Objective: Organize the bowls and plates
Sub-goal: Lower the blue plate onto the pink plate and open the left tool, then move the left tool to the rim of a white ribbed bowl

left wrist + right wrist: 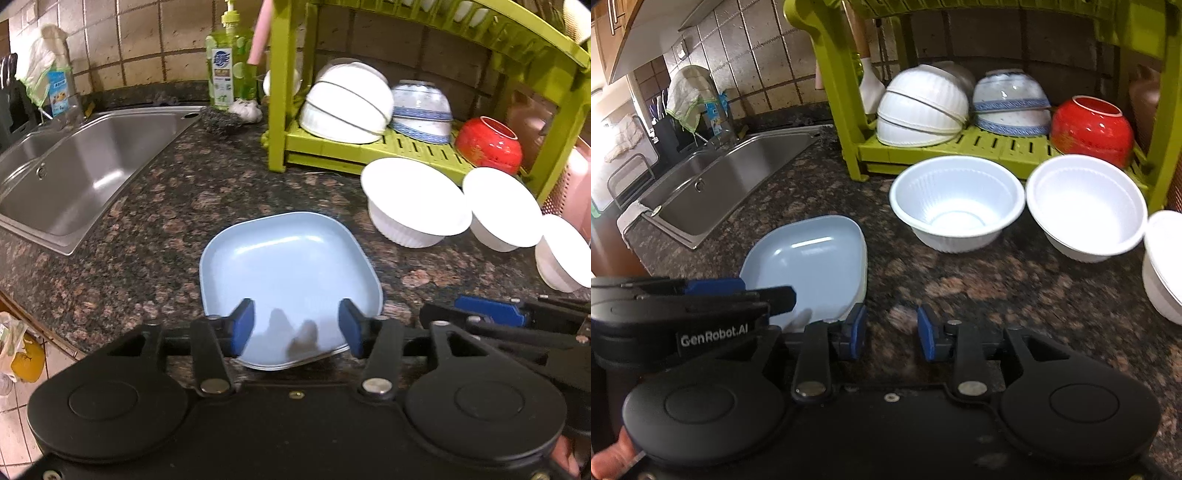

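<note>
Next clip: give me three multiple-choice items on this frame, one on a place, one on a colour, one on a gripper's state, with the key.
1. Where is the blue plate?
A. in the sink
B. on the counter
C. on the rack

2. What colour is the rightmost bowl on the rack?
A. red
B. black
C. yellow

3. How is the right gripper?
A. shut on a bowl
B. shut on the plate
C. open, holding nothing

Key: 1 B, the plate lies on the counter beside the sink. 2 A, the red bowl stands right of the white and blue-patterned ones. 3 C, its jaws stand apart over bare counter.
</note>
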Demonstrator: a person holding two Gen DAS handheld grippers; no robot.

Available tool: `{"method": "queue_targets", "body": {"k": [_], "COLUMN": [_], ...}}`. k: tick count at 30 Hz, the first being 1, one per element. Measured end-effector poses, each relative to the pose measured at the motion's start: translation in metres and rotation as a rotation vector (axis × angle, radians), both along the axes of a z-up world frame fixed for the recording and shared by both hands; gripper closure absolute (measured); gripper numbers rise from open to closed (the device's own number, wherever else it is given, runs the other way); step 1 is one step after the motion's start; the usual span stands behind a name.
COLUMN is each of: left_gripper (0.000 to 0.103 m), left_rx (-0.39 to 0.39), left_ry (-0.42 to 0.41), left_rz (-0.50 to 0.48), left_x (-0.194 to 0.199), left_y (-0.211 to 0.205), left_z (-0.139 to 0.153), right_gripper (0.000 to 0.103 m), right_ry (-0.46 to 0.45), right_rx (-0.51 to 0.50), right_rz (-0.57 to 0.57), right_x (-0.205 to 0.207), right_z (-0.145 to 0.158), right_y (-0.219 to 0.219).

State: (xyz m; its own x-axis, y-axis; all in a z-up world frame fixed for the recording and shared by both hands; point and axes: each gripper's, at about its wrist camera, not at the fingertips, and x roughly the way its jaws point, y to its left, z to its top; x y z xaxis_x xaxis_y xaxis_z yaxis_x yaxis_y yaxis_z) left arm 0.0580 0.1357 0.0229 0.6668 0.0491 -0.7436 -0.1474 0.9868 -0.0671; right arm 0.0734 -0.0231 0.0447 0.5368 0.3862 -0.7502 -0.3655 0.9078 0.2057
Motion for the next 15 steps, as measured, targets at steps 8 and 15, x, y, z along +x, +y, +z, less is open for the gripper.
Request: {"method": "queue_targets", "body": {"k": [8, 15], "left_gripper": [0.030, 0.019], "left_rx": [0.033, 0.129], "left_ry": [-0.057, -0.114], "left_rz": [-0.012, 0.019], "left_x": [-0.003, -0.008], "left_y": [-0.018, -0.043], "left_z": [0.008, 0.016], "right_gripper": [0.067, 0.066], "right_ry": [0.040, 0.034], "right_rx": [-0.004, -0.001], "right_rz": [-0.022, -0.063], "right_x": [-0.010, -0.017], "right_z": [-0.003, -0.003], "right_y": [-0.025, -0.049]}}
